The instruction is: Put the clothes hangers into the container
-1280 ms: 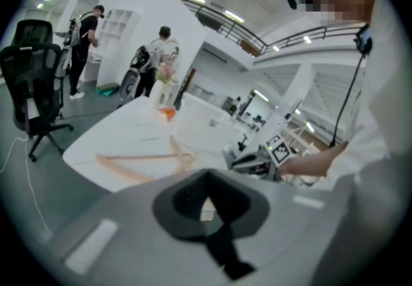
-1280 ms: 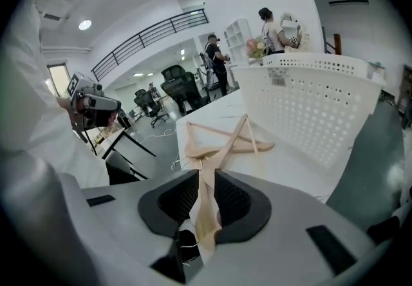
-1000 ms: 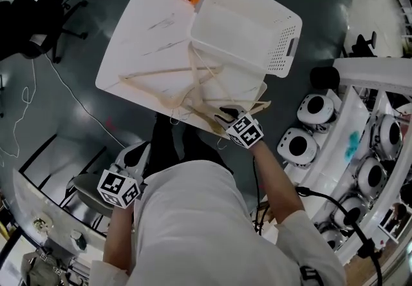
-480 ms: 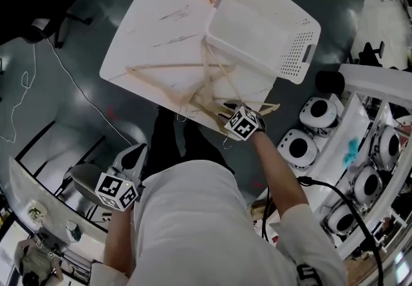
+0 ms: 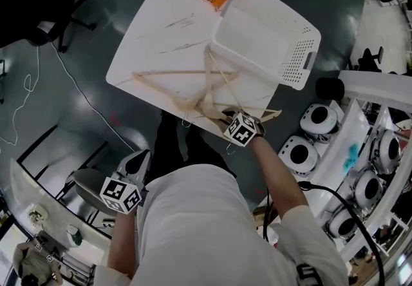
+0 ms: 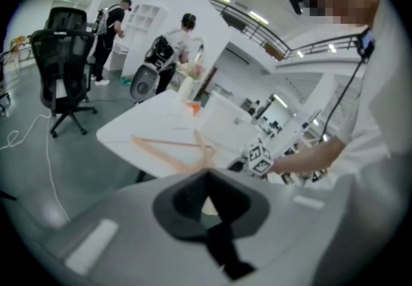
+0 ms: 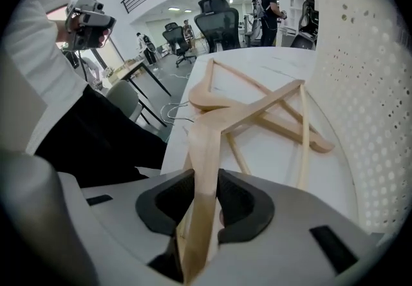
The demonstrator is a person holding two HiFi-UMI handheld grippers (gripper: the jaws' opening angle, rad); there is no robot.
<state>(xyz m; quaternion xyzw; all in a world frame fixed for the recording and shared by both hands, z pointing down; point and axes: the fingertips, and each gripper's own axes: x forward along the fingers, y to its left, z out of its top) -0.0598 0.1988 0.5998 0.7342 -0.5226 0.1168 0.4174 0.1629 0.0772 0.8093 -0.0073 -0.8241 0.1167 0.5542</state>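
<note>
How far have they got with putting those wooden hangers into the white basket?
Nothing looks done yet: the white basket appears empty. In hand: the right gripper is closing its jaws on one wooden hanger at the near edge of the table; the left gripper hangs shut, idle. Left: the whole pile of hangers must go in.
</note>
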